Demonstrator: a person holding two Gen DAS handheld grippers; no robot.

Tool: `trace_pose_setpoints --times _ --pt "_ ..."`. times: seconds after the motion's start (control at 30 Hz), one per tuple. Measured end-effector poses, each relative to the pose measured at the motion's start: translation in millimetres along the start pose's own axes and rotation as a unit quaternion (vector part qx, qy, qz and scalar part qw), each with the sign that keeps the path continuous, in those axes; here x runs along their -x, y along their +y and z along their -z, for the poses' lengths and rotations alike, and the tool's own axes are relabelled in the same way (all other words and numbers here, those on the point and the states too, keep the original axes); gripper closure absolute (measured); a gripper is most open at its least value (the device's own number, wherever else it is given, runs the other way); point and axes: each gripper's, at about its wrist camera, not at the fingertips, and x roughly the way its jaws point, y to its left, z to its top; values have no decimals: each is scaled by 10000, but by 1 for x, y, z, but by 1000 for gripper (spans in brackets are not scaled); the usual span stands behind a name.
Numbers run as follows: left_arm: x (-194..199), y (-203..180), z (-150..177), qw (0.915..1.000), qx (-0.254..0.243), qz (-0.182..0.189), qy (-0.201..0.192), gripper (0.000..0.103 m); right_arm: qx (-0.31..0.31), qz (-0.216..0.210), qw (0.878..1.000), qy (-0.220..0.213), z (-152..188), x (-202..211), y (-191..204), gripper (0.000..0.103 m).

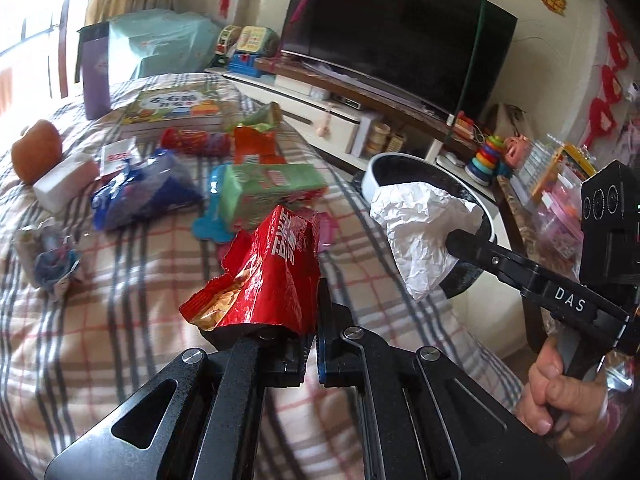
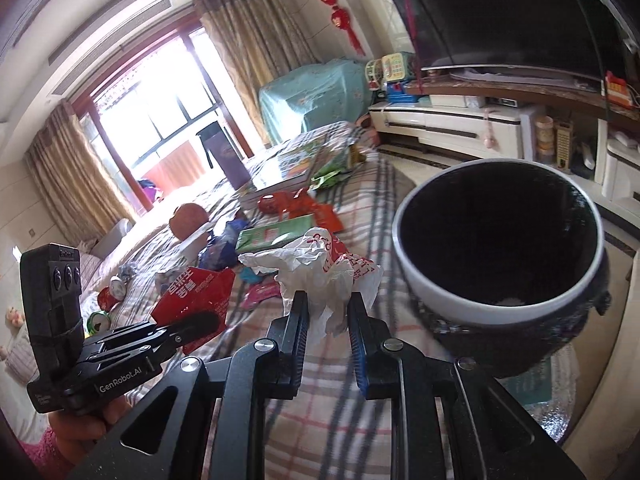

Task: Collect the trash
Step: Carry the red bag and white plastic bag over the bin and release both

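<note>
Both wrist cameras look down along their fingers, close over the checked bedspread (image 1: 120, 320), sharing perhaps the bin (image 2: 500, 272).

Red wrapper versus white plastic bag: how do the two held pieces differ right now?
The red wrapper is shiny foil, torn open, printed with white characters; the white plastic bag is thin, crumpled, with red print. The left gripper pinches the wrapper with its jaws fully shut; the right gripper holds the bag with its jaws slightly apart. The bag hangs nearer the bin than the wrapper does. Both are held above the checked cloth.

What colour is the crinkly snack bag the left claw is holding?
Red, with white writing. The snack bag in the left claw shows best in the left wrist view.
</note>
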Motion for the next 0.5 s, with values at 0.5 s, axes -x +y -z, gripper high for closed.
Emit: trace_pose_setpoints --times 0.5 --pt "-31 -60 -21 9977 -536 389 135 100 -331 409 9982 -286 -12 26 -49 83"
